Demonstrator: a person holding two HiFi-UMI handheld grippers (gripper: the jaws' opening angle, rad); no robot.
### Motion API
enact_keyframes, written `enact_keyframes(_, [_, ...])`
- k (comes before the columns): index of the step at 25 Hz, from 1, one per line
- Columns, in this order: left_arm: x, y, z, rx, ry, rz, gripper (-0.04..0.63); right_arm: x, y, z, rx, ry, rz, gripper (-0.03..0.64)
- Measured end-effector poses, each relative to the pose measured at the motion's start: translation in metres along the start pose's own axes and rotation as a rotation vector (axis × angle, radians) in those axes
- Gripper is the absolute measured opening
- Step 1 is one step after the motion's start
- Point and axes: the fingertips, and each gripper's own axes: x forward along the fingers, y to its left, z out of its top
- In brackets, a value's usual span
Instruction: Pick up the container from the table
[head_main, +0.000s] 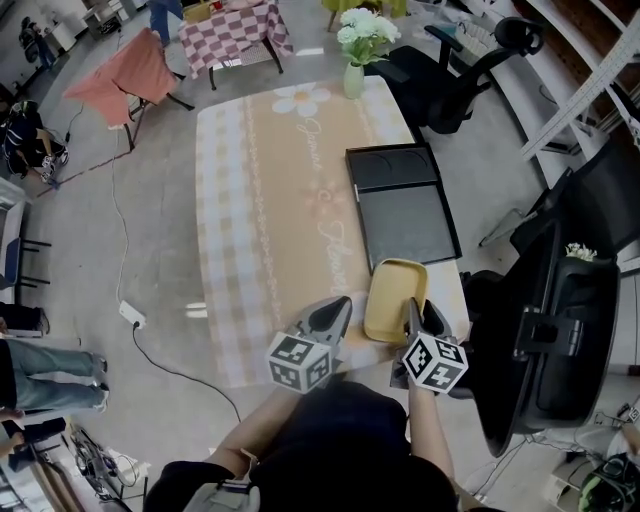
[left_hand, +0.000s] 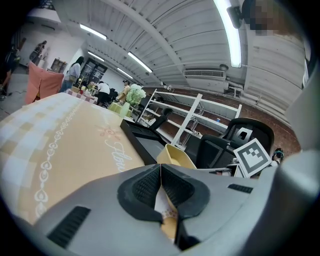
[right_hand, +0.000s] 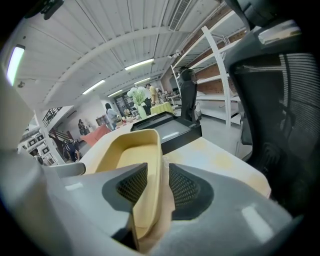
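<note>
Item: yellow container (head_main: 395, 298) (right_hand: 125, 152), lower centre of the head view, at the near right edge of the cloth-covered tabletop (head_main: 260, 200), just below a black tray (head_main: 400, 205); whether it rests on the cloth or is slightly raised cannot be told from here. Right hand-held gripper (head_main: 413, 306) (right_hand: 159, 175): clamped across the container's right-hand rim, wall between its pads. Left hand-held gripper (head_main: 344, 302) (left_hand: 160, 168): clenched on nothing, just left of the container.
</note>
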Motion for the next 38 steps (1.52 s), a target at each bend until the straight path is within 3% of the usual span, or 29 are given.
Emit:
enact_keyframes(19, [-0.002, -0.001, -0.001, 0.007, -0.006, 0.006, 0.011, 0.007, -0.002, -0.008, 0.033, 0.016, 0.017, 0.025])
enact_keyframes(38, [-0.021, -0.013, -0.003, 0.045, -0.02, 0.021, 0.011, -0.008, -0.002, -0.005, 0.045, -0.014, 0.033, 0.023])
